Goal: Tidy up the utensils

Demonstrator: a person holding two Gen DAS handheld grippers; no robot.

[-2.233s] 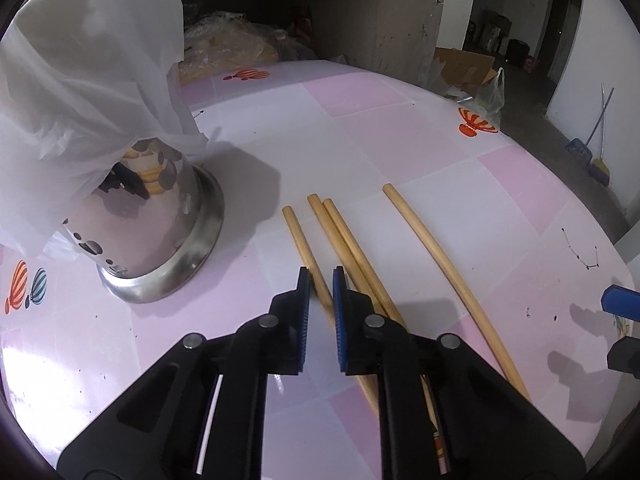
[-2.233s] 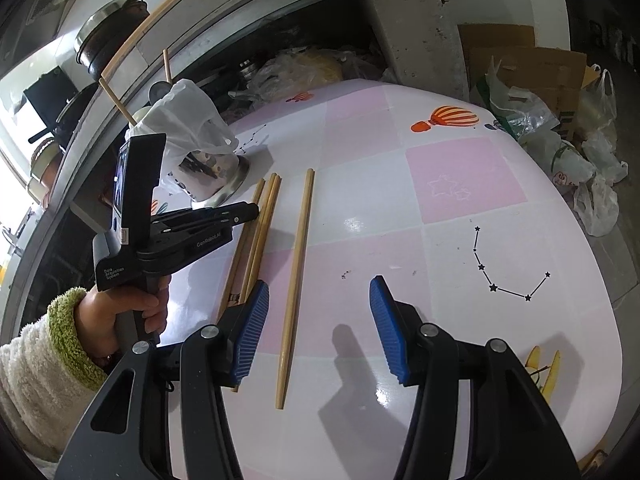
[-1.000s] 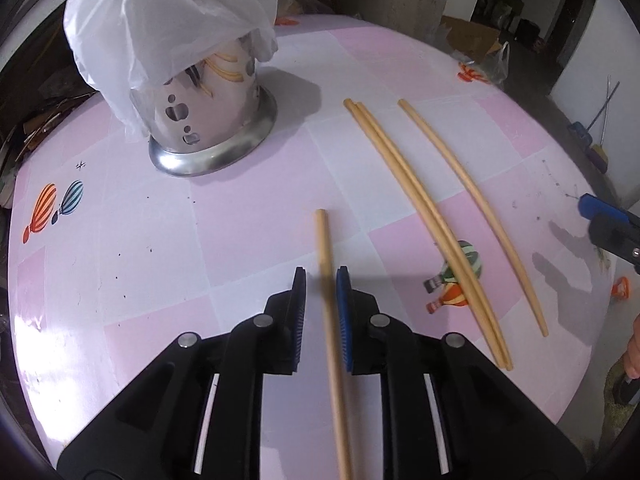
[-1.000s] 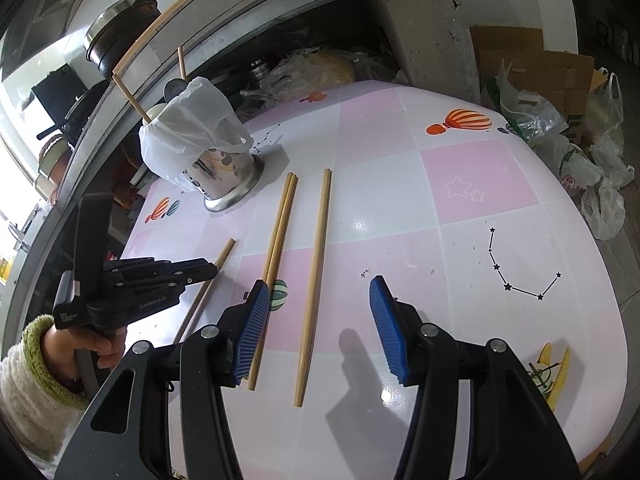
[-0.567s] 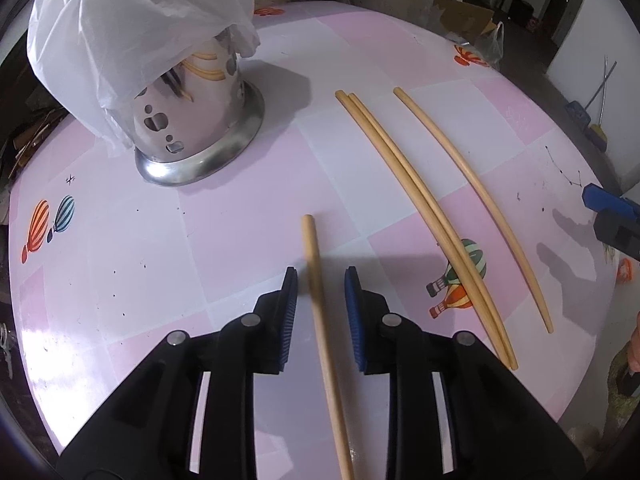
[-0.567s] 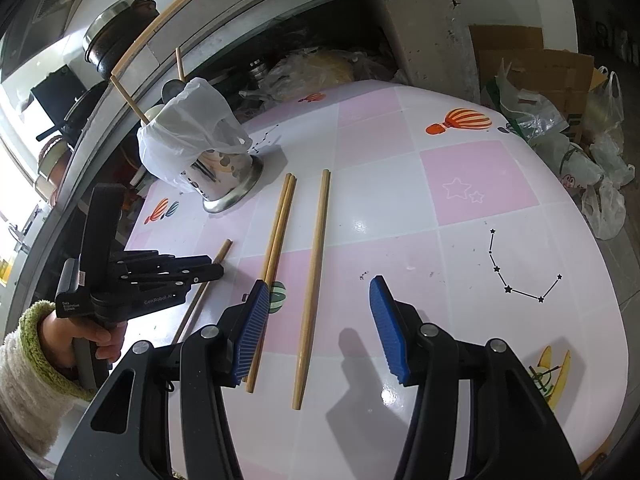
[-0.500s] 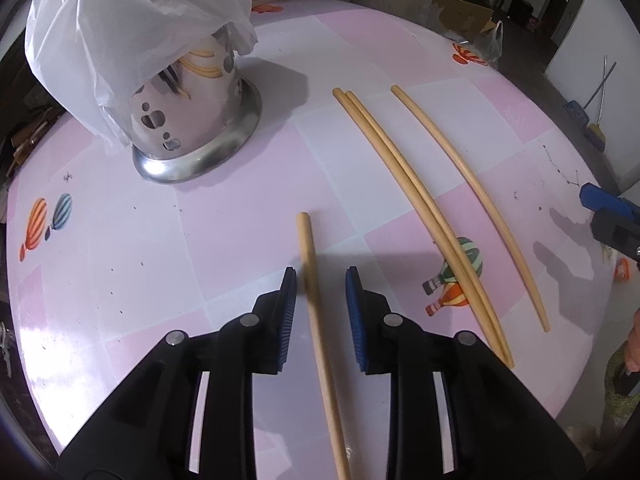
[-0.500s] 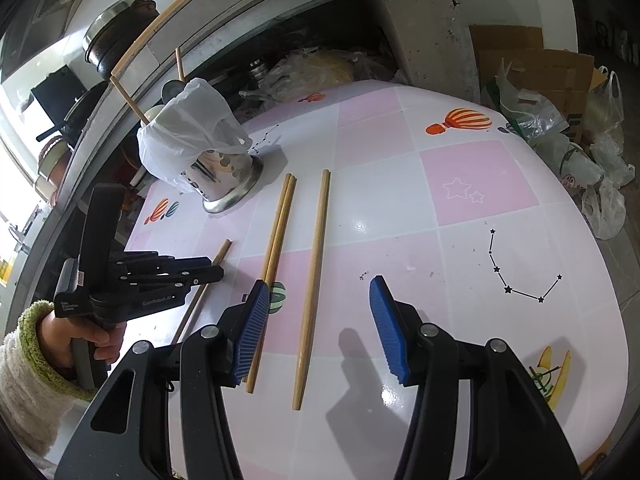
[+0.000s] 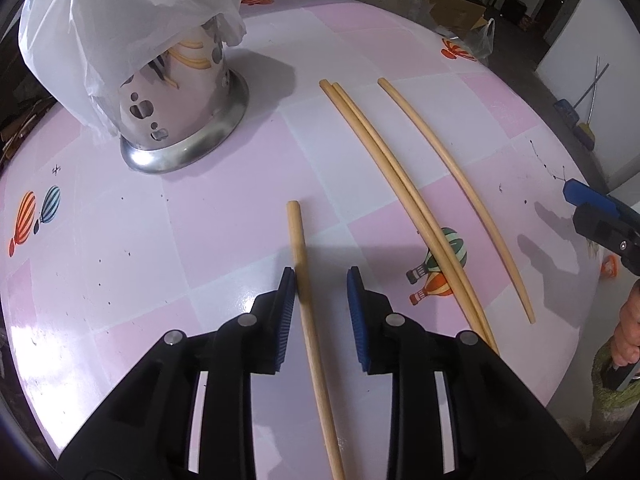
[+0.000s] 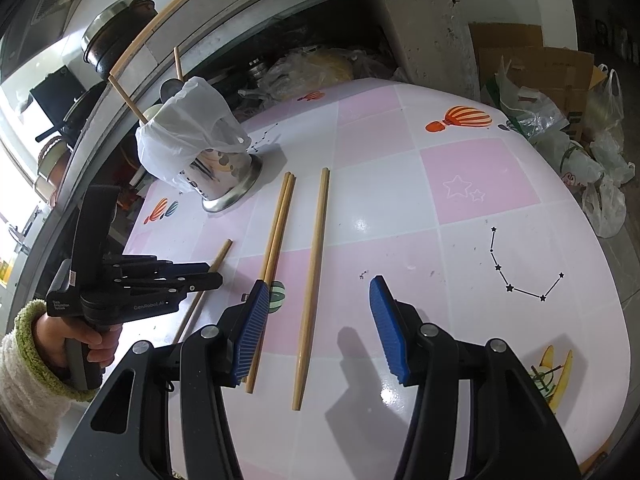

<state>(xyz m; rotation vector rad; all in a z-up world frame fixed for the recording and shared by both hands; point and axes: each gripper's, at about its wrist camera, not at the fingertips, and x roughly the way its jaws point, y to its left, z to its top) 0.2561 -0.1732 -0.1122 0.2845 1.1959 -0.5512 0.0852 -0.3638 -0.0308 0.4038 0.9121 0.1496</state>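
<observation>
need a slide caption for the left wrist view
Left gripper open around a lone chopstick on the pink checked table, beside three more chopsticks.

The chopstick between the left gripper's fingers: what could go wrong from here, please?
1. The left gripper stands open, and the chopstick lies loose against one pad only, so a closing grip may push it sideways or pinch it crookedly.
2. Its far end points at the steel holder, whose plastic bag droops over the rim and may snag an inserted stick.
</observation>
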